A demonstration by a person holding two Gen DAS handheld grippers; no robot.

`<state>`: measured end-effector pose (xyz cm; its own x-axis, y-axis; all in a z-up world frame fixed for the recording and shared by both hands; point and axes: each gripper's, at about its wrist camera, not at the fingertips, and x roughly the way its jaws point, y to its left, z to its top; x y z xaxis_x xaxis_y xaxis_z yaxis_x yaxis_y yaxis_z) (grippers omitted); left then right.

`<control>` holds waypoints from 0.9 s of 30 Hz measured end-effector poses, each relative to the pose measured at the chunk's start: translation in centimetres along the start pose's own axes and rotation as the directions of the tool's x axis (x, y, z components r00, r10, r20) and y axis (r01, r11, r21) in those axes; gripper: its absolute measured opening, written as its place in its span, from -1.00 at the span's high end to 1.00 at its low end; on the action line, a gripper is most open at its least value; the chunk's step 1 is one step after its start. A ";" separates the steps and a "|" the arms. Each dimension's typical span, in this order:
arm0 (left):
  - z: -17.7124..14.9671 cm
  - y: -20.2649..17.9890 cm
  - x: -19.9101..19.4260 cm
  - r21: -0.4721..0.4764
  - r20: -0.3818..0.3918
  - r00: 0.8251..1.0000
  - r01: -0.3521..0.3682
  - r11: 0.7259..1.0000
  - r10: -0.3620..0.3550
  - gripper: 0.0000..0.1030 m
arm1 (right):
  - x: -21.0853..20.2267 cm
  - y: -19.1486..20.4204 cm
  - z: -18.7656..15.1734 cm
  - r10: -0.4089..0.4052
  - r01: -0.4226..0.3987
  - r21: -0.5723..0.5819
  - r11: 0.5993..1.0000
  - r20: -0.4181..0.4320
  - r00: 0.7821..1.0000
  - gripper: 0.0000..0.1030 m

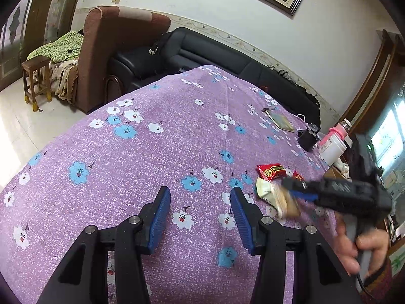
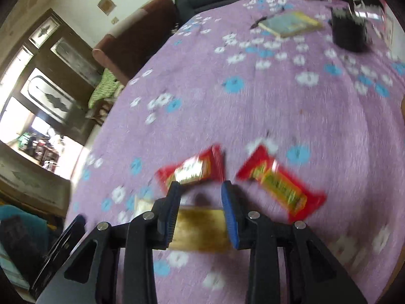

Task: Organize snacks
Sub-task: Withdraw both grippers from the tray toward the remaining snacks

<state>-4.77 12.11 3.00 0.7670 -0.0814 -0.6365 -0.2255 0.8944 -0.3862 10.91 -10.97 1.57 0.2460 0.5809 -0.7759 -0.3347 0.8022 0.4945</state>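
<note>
Blue-padded fingers of the left gripper (image 1: 200, 217) stand apart over the purple flowered tablecloth (image 1: 152, 157), with nothing but cloth between them. At about three o'clock in the left wrist view the right gripper (image 1: 291, 190) comes in from the right, held by a hand (image 1: 364, 250), and carries a gold snack packet (image 1: 283, 202) at its tip, though blur hides the grip there. From the right wrist view, the gold snack packet (image 2: 200, 230) lies between that gripper's fingers (image 2: 202, 212); whether the pads press on it cannot be told through the blur. Just beyond the fingertips, at twelve o'clock, a red snack packet (image 2: 195, 169) rests on the cloth, and a second red packet (image 2: 281, 185) lies at about two o'clock, close beside it but apart. Far across the table, toward one o'clock, sit a book (image 2: 291, 24) and a black container (image 2: 349, 33).
</note>
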 end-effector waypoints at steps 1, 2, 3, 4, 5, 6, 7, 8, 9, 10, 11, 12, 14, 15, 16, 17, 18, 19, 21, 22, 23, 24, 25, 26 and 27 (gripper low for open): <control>0.0 0.1 0.0 -0.003 0.000 1.000 -0.001 1.000 0.001 -0.01 | -0.2 0.4 -0.9 0.027 -0.027 0.003 1.000 -0.026 0.999 0.35; 0.0 0.2 0.0 -0.007 -0.001 1.000 0.000 1.000 0.000 -0.01 | -0.5 0.9 -2.0 0.056 -0.056 0.001 0.998 -0.040 0.998 0.35; 0.0 0.2 0.0 -0.011 -0.002 1.000 0.002 1.000 -0.002 -0.01 | -0.9 1.4 -3.0 0.087 -0.087 -0.010 0.996 -0.053 0.995 0.35; 0.1 0.3 0.1 -0.014 -0.005 1.000 0.003 1.000 -0.003 -0.01 | -1.4 2.2 -4.0 0.106 -0.108 -0.030 0.994 -0.064 0.992 0.35; 0.1 0.3 0.1 -0.014 -0.005 1.000 0.004 1.000 -0.004 -0.01 | -1.8 2.7 -4.6 0.117 -0.120 -0.049 0.992 -0.065 0.991 0.35; 0.1 0.4 0.0 -0.014 -0.004 1.000 0.004 1.000 -0.004 -0.01 | -2.3 3.2 -5.1 0.120 -0.124 -0.073 0.990 -0.058 0.991 0.34; 0.1 0.4 0.0 -0.013 -0.005 1.000 0.002 1.000 -0.002 -0.01 | -3.0 3.7 -5.5 0.108 -0.112 -0.110 0.988 -0.042 0.993 0.29; 0.1 0.4 0.0 -0.014 -0.004 1.000 0.001 1.000 -0.001 -0.01 | -3.5 3.8 -5.6 0.098 -0.101 -0.120 0.988 -0.030 0.995 0.25; 0.1 0.5 -0.1 -0.015 -0.002 1.000 0.000 1.000 0.000 -0.01 | -3.8 3.8 -5.5 0.093 -0.094 -0.125 0.988 -0.016 0.996 0.21; 0.1 0.5 -0.2 -0.017 0.003 1.000 -0.001 1.000 0.001 -0.01 | -4.1 3.8 -5.3 0.090 -0.090 -0.131 0.987 -0.001 0.996 0.21; 0.1 0.5 -0.3 -0.017 0.004 1.000 -0.001 1.000 0.001 -0.01 | -4.2 3.7 -5.0 0.079 -0.076 -0.138 0.987 0.013 0.997 0.21; 0.1 0.5 -0.3 -0.019 0.003 1.000 -0.003 1.000 0.003 -0.02 | -4.2 3.7 -4.6 0.070 -0.066 -0.137 0.988 0.023 0.997 0.21; 0.1 0.5 -0.3 -0.019 0.005 1.000 -0.008 1.000 0.008 -0.01 | -3.6 3.5 -3.6 0.059 -0.054 -0.123 0.991 0.043 0.997 0.21; 0.1 0.5 -0.4 -0.020 0.009 1.000 -0.011 1.000 0.011 -0.01 | -3.1 3.4 -3.2 0.048 -0.043 -0.118 0.992 0.039 0.998 0.21; 0.1 0.5 -0.4 -0.020 0.013 1.000 -0.014 1.000 0.014 -0.01 | -2.3 3.4 -2.3 0.030 -0.026 -0.111 0.993 0.038 0.999 0.21; 0.1 0.5 -0.4 -0.021 0.016 1.000 -0.015 1.000 0.015 -0.01 | -1.7 3.2 -1.9 0.020 -0.016 -0.101 0.995 0.040 0.999 0.21; 0.1 0.5 -0.5 -0.023 0.020 1.000 -0.014 1.000 0.015 -0.01 | -1.1 3.0 -1.5 0.013 -0.010 -0.091 0.996 0.038 0.999 0.21; 0.1 0.6 -0.5 -0.026 0.022 1.000 -0.016 1.000 0.016 -0.01 | 0.0 3.0 -0.9 0.000 0.003 -0.080 0.997 0.036 0.999 0.21; 0.1 0.8 -0.6 -0.033 0.024 1.000 -0.016 0.999 0.016 -0.01 | 1.4 3.0 -0.4 -0.012 0.014 -0.058 0.998 0.032 0.999 0.21; 0.1 0.8 -0.6 -0.037 0.025 1.000 -0.016 0.999 0.017 -0.01 | 2.0 3.2 -0.3 -0.008 0.010 -0.057 0.998 0.027 1.000 0.21; 0.2 0.9 -0.6 -0.040 0.026 0.999 -0.017 0.999 0.019 -0.01 | 2.1 3.4 -0.4 -0.014 0.017 -0.063 0.998 0.041 0.999 0.21; 0.2 1.0 -0.6 -0.043 0.027 0.999 -0.016 0.999 0.017 -0.01 | 2.2 3.9 -0.7 -0.015 0.017 -0.074 0.997 0.037 0.999 0.20; 0.2 1.0 -0.6 -0.045 0.027 1.000 -0.013 0.999 0.014 -0.01 | 2.3 4.1 -0.9 0.003 -0.001 -0.079 0.997 0.024 1.000 0.18; 0.2 1.0 -0.6 -0.046 0.027 1.000 -0.011 0.999 0.013 -0.01 | 2.4 4.6 -1.5 0.057 -0.058 -0.079 0.995 -0.012 0.998 0.17; 0.2 1.0 -0.6 -0.047 0.027 1.000 -0.010 0.999 0.011 -0.01 | 2.5 4.9 -1.9 0.104 -0.107 -0.078 0.991 -0.043 0.994 0.17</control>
<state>-5.33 13.13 3.12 0.7802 -0.0596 -0.6227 -0.2614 0.8733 -0.4110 8.16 -5.84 1.28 0.1707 0.6547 -0.7364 -0.4286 0.7223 0.5428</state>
